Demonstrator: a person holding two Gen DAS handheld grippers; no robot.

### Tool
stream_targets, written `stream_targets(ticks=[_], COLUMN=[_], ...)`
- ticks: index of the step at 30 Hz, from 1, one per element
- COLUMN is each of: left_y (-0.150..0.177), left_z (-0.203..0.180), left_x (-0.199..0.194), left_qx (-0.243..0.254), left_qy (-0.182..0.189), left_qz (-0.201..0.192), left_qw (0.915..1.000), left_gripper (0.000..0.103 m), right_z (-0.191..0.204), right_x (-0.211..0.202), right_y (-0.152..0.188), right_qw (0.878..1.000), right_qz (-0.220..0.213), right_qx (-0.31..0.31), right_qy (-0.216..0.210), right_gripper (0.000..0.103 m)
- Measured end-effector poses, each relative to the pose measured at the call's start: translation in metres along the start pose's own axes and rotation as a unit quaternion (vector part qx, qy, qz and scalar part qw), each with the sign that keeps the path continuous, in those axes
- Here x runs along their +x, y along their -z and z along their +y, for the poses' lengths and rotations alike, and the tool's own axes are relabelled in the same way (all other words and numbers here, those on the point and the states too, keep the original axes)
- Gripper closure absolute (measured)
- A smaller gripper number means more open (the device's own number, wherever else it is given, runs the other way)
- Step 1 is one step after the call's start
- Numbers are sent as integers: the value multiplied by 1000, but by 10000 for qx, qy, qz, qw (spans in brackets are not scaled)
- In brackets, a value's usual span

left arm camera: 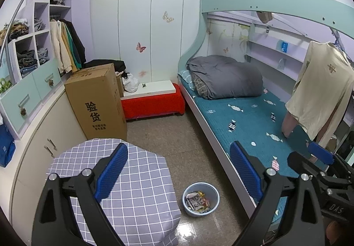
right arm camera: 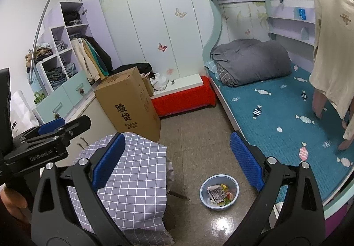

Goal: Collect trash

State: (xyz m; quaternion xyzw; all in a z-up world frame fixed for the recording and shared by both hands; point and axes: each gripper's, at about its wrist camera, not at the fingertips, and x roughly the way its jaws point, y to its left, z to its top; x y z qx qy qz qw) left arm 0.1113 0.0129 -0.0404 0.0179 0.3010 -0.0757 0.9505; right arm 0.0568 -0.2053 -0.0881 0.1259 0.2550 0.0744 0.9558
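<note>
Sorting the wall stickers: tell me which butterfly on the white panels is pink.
The lower butterfly, level with the hanging clothes. It is pink; the higher butterfly to its right is pale beige.

Speckled floor (left arm camera: 168,142) between teal bunk bed (left arm camera: 250,122) and cabinets (left arm camera: 33,91).

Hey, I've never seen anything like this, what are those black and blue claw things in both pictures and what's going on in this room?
They are two hand-held grasping tools, one per hand, each with a camera looking along its blue-padded fingers. One picture is from the left tool, the other from the right tool; each also shows its partner at the edge. Both are open and hold nothing. Below them, on the speckled floor, stands a round light-blue plastic bin with crumpled paper and wrappers inside, between a purple checked cloth-covered table and the teal bed mattress.
</note>
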Motion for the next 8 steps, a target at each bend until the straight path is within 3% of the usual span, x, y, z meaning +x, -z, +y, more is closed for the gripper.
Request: stream_targets(ticks=[8], left_y=[7], left_z=[59], left_x=[32], left_qx=[-223], left_qy=[-157], left_qz=[371], left_qw=[9989], left_gripper=[11], right_z=[40], right_x=[52], right_y=[4], right_qw=[9990], right_qz=[412], right_qx=[-175], right_qy=[-55], right_gripper=[9])
